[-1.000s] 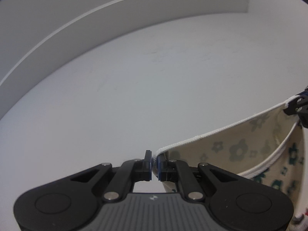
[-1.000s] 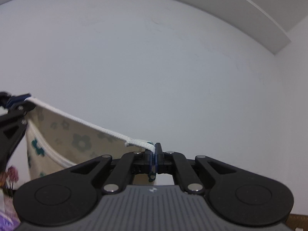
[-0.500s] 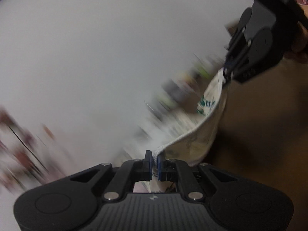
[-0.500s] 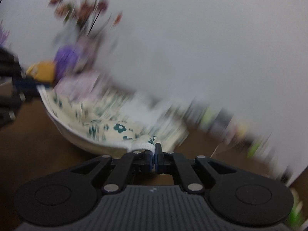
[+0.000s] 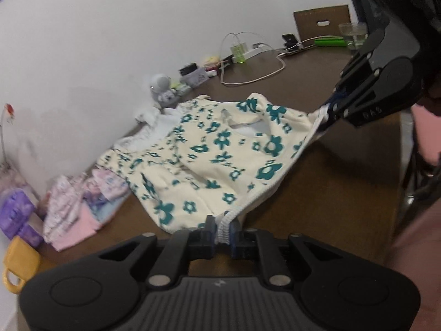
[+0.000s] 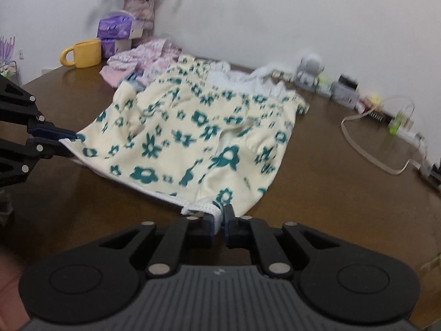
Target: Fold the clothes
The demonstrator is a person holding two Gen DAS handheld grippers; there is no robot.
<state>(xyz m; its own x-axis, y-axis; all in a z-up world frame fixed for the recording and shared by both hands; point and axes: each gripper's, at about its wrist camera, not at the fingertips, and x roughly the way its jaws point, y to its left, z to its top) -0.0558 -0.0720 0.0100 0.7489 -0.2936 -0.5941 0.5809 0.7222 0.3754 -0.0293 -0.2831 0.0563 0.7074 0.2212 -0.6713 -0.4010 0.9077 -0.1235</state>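
A cream garment with teal flowers (image 5: 220,151) (image 6: 193,135) lies spread over the brown table (image 5: 344,171) (image 6: 330,165), its far part resting on the wood. My left gripper (image 5: 222,230) is shut on one corner of its white ribbed hem. The right gripper (image 6: 219,220) is shut on the other hem corner. Each gripper shows in the other's view: the right one (image 5: 329,111) at upper right, the left one (image 6: 64,138) at the left edge. The hem sags between them just above the table.
Folded pink and patterned clothes (image 5: 74,207) (image 6: 137,60), a yellow mug (image 6: 82,53) (image 5: 16,262) and purple tissue packs (image 6: 115,29) sit by the wall. A white robot toy (image 6: 310,73) (image 5: 161,88), small boxes and a white cable (image 6: 372,154) (image 5: 253,78) lie to the right. White cloth (image 6: 248,78) lies behind the garment.
Both grippers swung down from facing the white wall to the table, keeping hold of the hem. The garment, which hung stretched between them in the air, now lies spread on the table.
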